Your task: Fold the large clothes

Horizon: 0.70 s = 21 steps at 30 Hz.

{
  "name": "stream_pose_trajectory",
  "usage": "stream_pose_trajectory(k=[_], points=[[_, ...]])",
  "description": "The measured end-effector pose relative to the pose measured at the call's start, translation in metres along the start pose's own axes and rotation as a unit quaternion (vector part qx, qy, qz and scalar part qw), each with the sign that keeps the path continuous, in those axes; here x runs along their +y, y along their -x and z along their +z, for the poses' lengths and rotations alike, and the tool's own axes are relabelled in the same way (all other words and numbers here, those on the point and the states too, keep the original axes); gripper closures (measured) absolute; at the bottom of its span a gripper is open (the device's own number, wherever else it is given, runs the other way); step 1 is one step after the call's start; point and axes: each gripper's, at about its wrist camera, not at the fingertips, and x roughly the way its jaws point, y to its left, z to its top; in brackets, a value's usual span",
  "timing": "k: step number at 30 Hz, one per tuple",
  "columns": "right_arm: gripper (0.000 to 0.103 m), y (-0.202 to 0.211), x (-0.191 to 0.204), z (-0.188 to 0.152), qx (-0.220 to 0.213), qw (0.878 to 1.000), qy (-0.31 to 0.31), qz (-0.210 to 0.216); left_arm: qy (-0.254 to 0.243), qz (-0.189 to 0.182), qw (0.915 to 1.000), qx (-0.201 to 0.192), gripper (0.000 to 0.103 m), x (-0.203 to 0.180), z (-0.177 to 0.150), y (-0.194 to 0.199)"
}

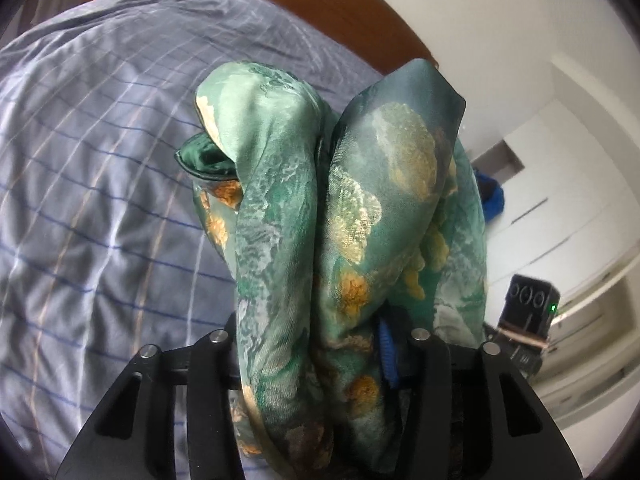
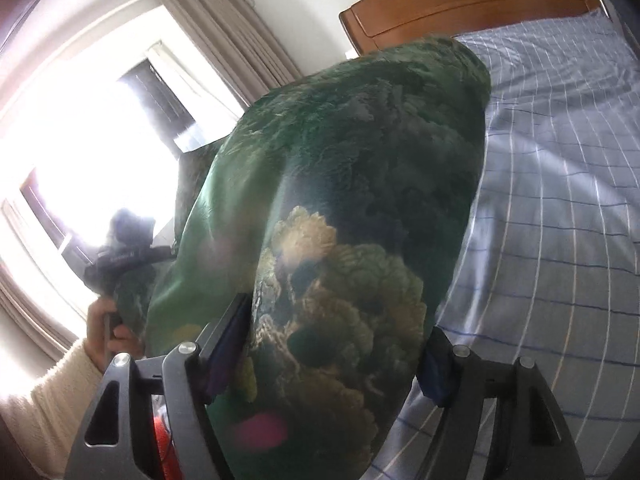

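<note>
Both tongs, left point(image 1: 320, 360) and right point(image 2: 332, 344), clamp the green garment point(image 1: 340, 220) aloft mid-fold; next, lowering it onto the bed point(image 1: 100, 160) seems due.

Nothing readable here, no brand, number or sign in either view. The one trace of lettering is a pale strip of print on the black device point(image 2: 120, 258) seen from the right wrist, above the hand point(image 2: 105, 334), and glare and blur leave it illegible. From the left wrist, the black box point(image 1: 530, 300) shows only round markings and a green light, no characters that can be made out.
</note>
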Motion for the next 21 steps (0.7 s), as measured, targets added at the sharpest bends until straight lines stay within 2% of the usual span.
stream_pose_trajectory(k=[1, 2, 3, 4, 5, 6, 7, 9, 10, 12, 15, 21], points=[[0.027, 0.002, -0.012, -0.001, -0.002, 1.0, -0.014, 0.001, 0.001, 0.014, 0.9999, 0.008, 0.036, 0.0, -0.004, -0.015], [0.018, 0.005, -0.023, -0.005, 0.001, 1.0, -0.026, 0.001, 0.004, 0.034, 0.9992, 0.017, 0.03, 0.003, -0.006, -0.032], [0.012, 0.0, -0.041, -0.011, 0.014, 0.998, -0.054, -0.008, 0.007, 0.047, 0.9985, 0.025, 0.028, 0.009, -0.01, -0.039], [0.004, -0.005, -0.058, -0.019, 0.028, 0.996, -0.081, -0.04, 0.01, 0.067, 0.9968, 0.042, 0.028, 0.012, -0.017, -0.054], [0.003, -0.007, -0.065, -0.023, 0.037, 0.993, -0.091, -0.065, 0.006, 0.083, 0.9951, 0.053, 0.027, 0.011, -0.025, -0.062], [0.003, -0.008, -0.075, -0.031, 0.051, 0.989, -0.099, -0.099, -0.001, 0.084, 0.9955, 0.044, 0.024, 0.007, -0.03, -0.059], [0.003, -0.005, -0.08, -0.039, 0.058, 0.986, -0.104, -0.116, -0.012, 0.095, 0.9952, 0.019, 0.023, -0.001, -0.035, -0.05], [0.001, 0.008, -0.078, -0.047, 0.045, 0.988, -0.108, -0.105, -0.042, 0.132, 0.9901, -0.022, 0.015, -0.021, -0.041, -0.028], [0.0, 0.016, -0.072, -0.05, 0.04, 0.988, -0.102, -0.111, -0.063, 0.16, 0.9839, -0.048, 0.009, -0.034, -0.045, -0.014], [0.0, 0.03, -0.063, -0.056, 0.035, 0.988, -0.085, -0.123, -0.111, 0.215, 0.9654, -0.097, 0.003, -0.062, -0.055, 0.011], [0.0, 0.049, -0.035, -0.062, 0.028, 0.987, -0.044, -0.15, -0.171, 0.276, 0.9348, -0.143, 0.001, -0.1, -0.077, 0.04], [0.0, 0.101, 0.011, -0.076, 0.003, 0.982, 0.029, -0.189, -0.203, 0.312, 0.9111, -0.177, 0.001, -0.136, -0.101, 0.064]])
